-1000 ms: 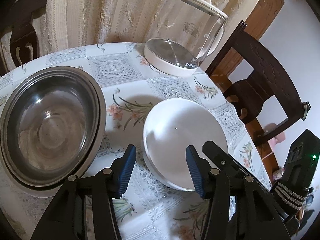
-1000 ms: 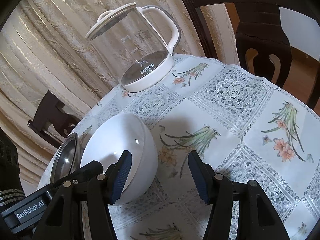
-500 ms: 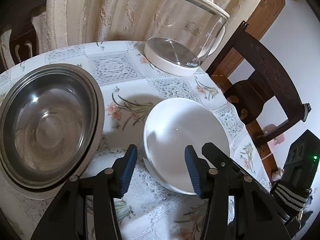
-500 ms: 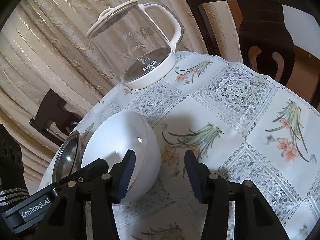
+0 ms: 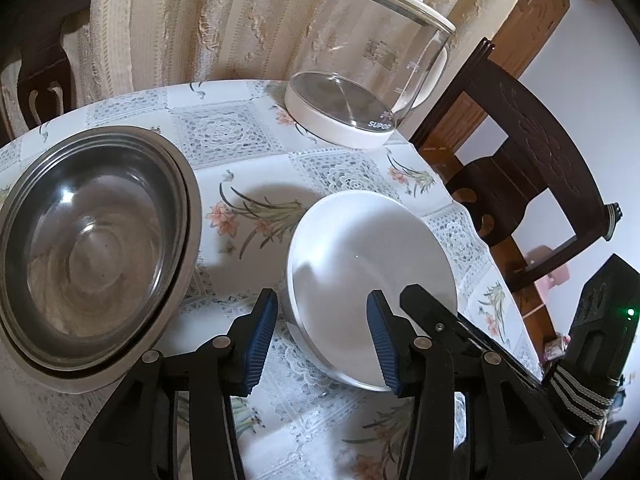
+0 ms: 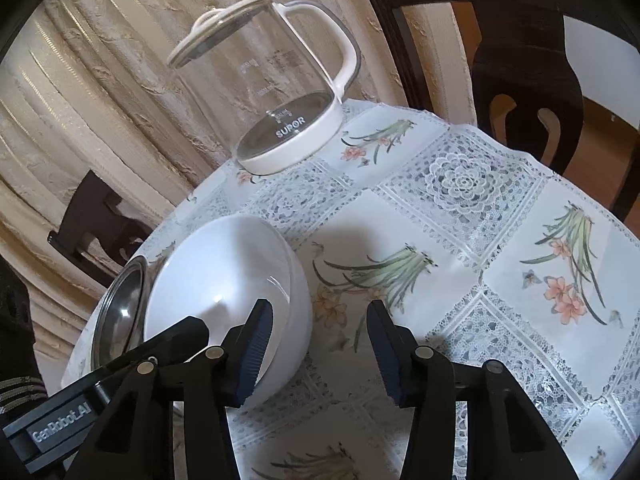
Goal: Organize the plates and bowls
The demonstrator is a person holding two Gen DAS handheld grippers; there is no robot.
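You've eased both grippers closer: your left gripper (image 5: 322, 330) gapes wide around the round white ceramic bowl's (image 5: 372, 264) near rim, gripping nothing. Your right gripper (image 6: 320, 344), equally open and empty, straddles its right rim, with the bowl beside the round steel basin (image 5: 94, 248) mid-table.

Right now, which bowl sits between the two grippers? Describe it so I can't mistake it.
On the round table with the floral lace cloth, look in front of the glass kettle. The white bowl stands right of the steel bowl: smaller, glossy white ceramic, not dark metal.

Cream curtains (image 5: 224, 20), dark wooden chairs (image 5: 528, 168)
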